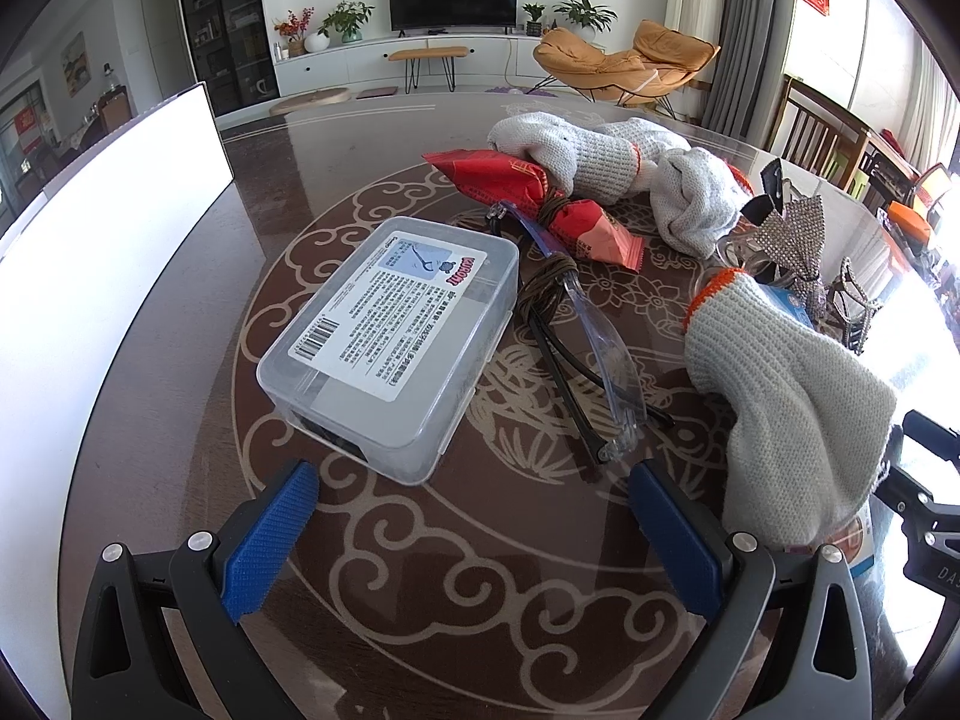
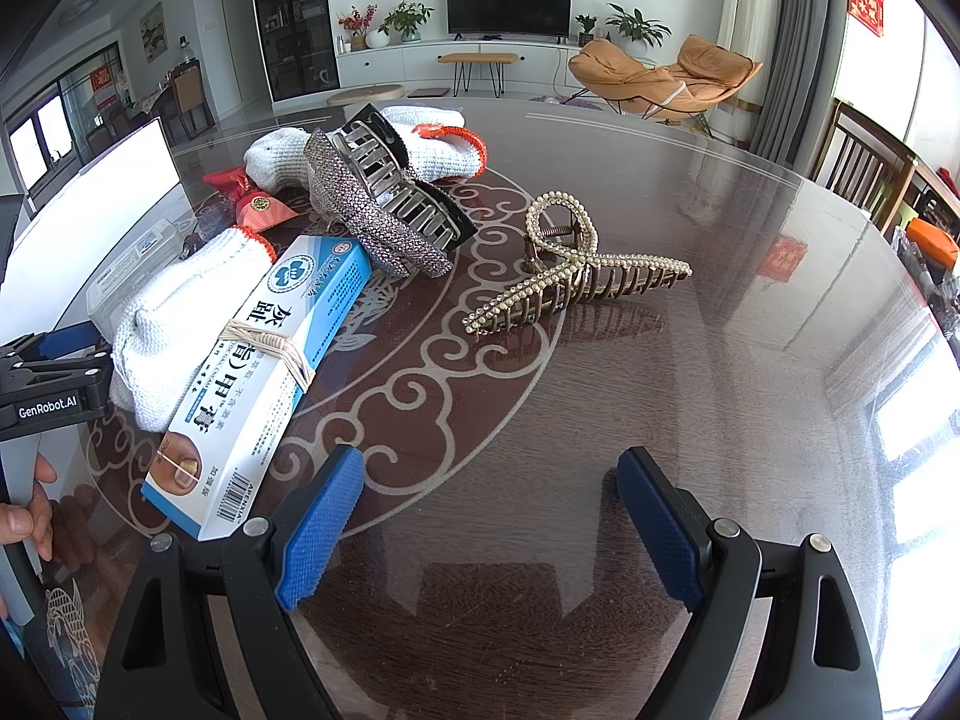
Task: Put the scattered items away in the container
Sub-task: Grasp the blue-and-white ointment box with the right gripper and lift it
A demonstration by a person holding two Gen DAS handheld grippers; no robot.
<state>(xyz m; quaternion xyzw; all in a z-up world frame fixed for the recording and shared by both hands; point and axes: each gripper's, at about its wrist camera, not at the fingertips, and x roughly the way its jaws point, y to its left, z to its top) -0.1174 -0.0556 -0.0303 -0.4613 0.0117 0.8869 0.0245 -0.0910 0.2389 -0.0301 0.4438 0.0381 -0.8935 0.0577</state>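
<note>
The clear plastic box point(image 1: 390, 339) sits lid-closed on the glossy patterned table point(image 1: 480, 570), a living room behind. It lies just ahead of the left gripper point(image 1: 474, 531); the right gripper point(image 2: 489, 525) hovers near a pearl clip point(image 2: 576, 276). Both grippers gape empty.

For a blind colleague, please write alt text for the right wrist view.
The open right gripper hovers over a glass-topped table; ahead lie a pearl hair claw, a rhinestone hair claw, a blue-white ointment box and white knit gloves.
</note>
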